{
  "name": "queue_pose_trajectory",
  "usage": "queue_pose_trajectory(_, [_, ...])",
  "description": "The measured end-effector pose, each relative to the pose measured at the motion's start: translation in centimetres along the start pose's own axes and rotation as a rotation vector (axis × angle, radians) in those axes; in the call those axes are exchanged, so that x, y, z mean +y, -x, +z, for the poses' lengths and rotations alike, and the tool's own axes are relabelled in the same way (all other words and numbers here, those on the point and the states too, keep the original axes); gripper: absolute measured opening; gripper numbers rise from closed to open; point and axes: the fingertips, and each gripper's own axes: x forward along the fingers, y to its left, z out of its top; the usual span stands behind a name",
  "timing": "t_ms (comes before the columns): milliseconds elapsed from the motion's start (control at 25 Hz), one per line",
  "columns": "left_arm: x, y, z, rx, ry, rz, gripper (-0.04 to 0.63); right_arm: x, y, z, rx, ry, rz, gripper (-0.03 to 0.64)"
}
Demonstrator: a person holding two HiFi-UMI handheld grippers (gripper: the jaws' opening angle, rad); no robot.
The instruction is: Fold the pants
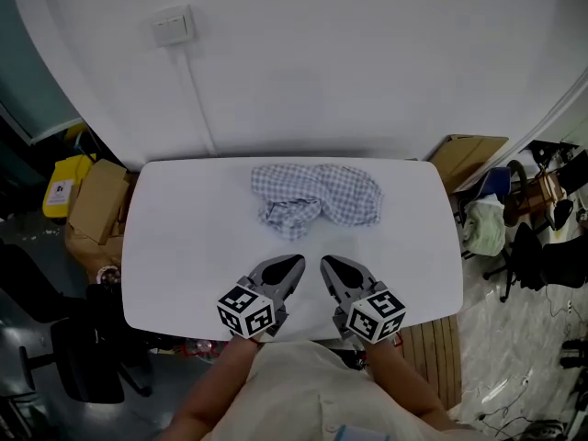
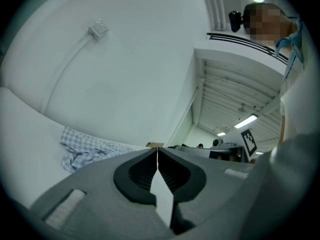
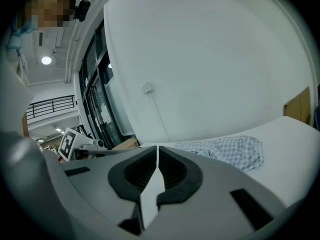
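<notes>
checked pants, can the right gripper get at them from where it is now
Probably yes: only open table lies between the right gripper and the pants. Its jaws are shut, so they must open first.

One pants (image 1: 317,200) — one table (image 1: 184,246) — two grippers: left gripper (image 1: 298,261), right gripper (image 1: 325,262).

Bare bench (image 1: 175,246) stretched from the left hand-held gripper (image 1: 295,265) and right hand-held gripper (image 1: 327,265) to the crumpled pants (image 1: 317,196), and on both sides of them. The wall (image 1: 367,62) stood close behind the pants, blocking the far edge.
</notes>
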Motion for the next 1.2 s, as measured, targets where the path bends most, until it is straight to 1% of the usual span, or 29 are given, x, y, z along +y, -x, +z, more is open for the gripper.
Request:
queue_pose_trajectory(120, [0.1,-1.2,-0.2,0.017,-0.005,-0.020,0.012,-0.7,-0.6,0.1,0.010,0.007,0.000,0.018])
queue_pose_trajectory(280, [-0.1,-3.9,-1.0,0.059,-0.024,-0.030,0.012,-3.3,-0.7,0.6,0.022,0.027,-0.008,0.018])
queue_pose_trajectory(680, [-0.9,-13.2,-3.6,0.156,-0.069,0.011,0.012,-13.9,1.3,1.1,0.138,0.105,-0.024,0.020])
queue_pose_trajectory(840, [-1.1,-17.1,-4.5,0.202,-0.101,0.028,0.012,-18.2,1.4,1.4,0.177,0.099,-0.035,0.027])
queue_pose_trajectory(920, [-1.0,-18.8,-5.0,0.219,-0.091,0.053,0.014,-20.3,1.4,1.5,0.192,0.078,-0.037,0.039])
queue_pose_trajectory(1040, [-0.6,-21.0,-6.2,0.251,-0.052,0.090,0.017,-23.1,1.1,1.1,0.227,0.050,-0.038,0.073])
queue_pose_trajectory(1080, [-0.4,-21.7,-6.8,0.269,-0.047,0.104,0.030,-23.9,1.0,0.9,0.241,0.044,-0.040,0.089])
queue_pose_trajectory(1120, [-0.2,-22.3,-7.4,0.290,-0.054,0.119,0.064,-24.7,0.8,0.8,0.255,0.040,-0.042,0.095])
queue_pose_trajectory(1160, [0.1,-22.9,-8.0,0.315,-0.074,0.134,0.105,-25.5,0.6,0.6,0.269,0.037,-0.044,0.099])
queue_pose_trajectory(1200, [0.3,-23.5,-8.5,0.342,-0.106,0.149,0.132,-26.2,0.3,0.4,0.281,0.032,-0.047,0.101])
